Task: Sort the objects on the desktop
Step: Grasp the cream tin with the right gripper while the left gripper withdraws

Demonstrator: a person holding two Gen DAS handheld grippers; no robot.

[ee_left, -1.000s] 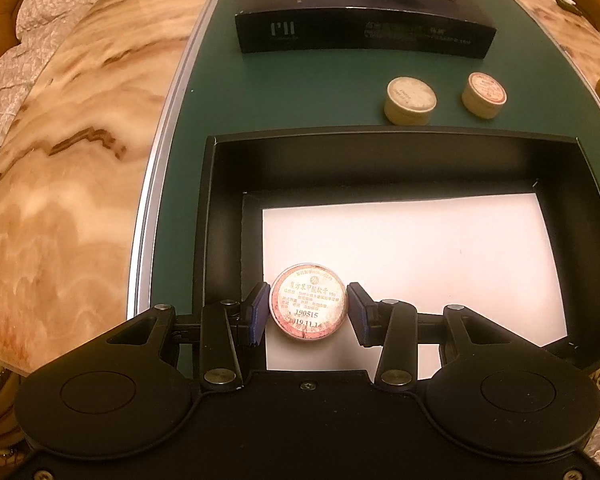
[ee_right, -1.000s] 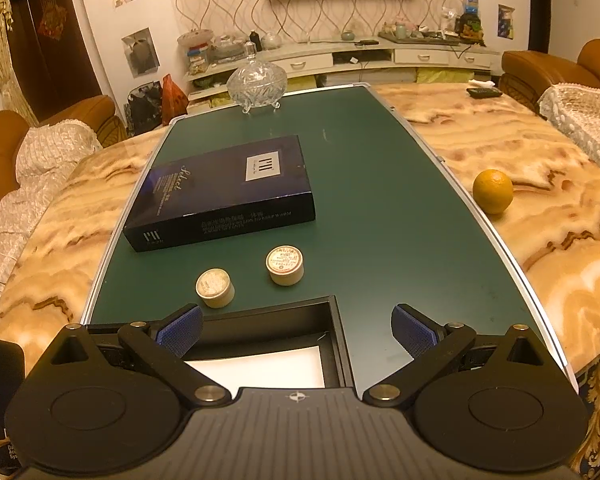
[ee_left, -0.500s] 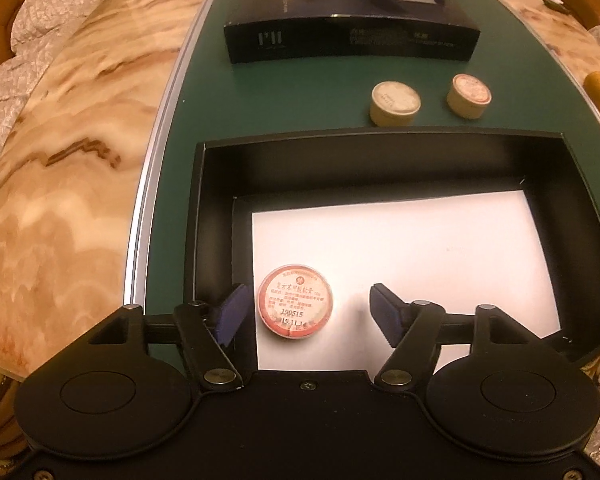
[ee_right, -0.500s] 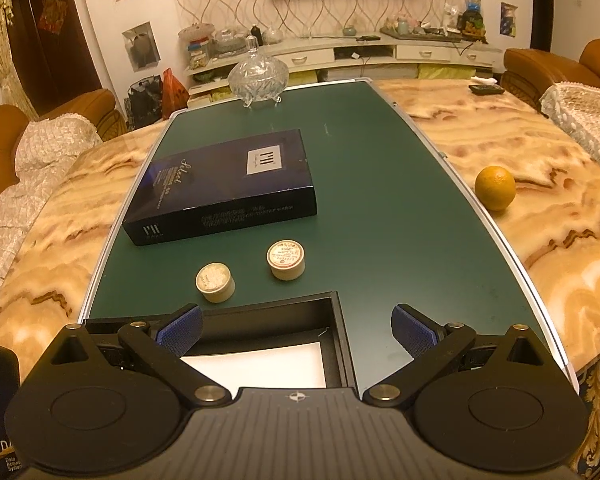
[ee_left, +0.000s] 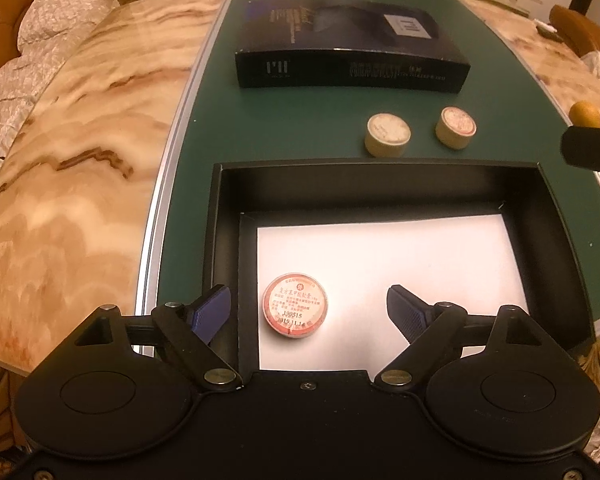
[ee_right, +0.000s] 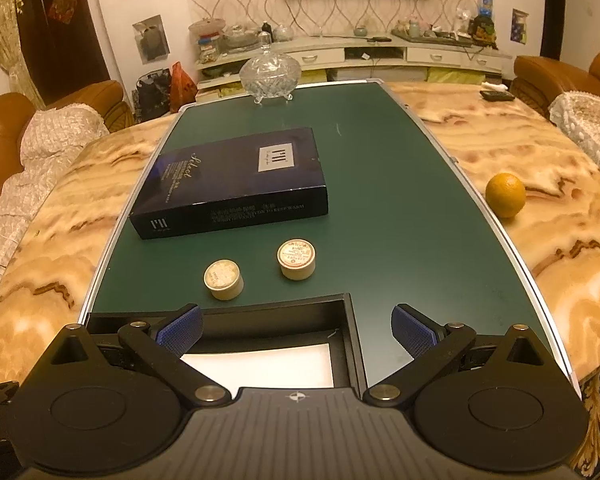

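Note:
A small round tin with a red-rimmed label lies on the white sheet inside the open black box. My left gripper hangs just above it, jaws opening, pads clear of the tin on both sides. Beyond the box two more cream tins stand on the green table: a pale-topped tin and a red-labelled tin. My right gripper is open and empty over the box's far right corner.
A flat dark-blue gift box lies farther back on the green table. A glass lidded bowl stands at the far end. An orange rests on the marble surround at the right. Sofas flank the table.
My left gripper went from shut on the labelled tin to open, leaving it on the white sheet, and has lifted slightly. The right gripper stayed put.

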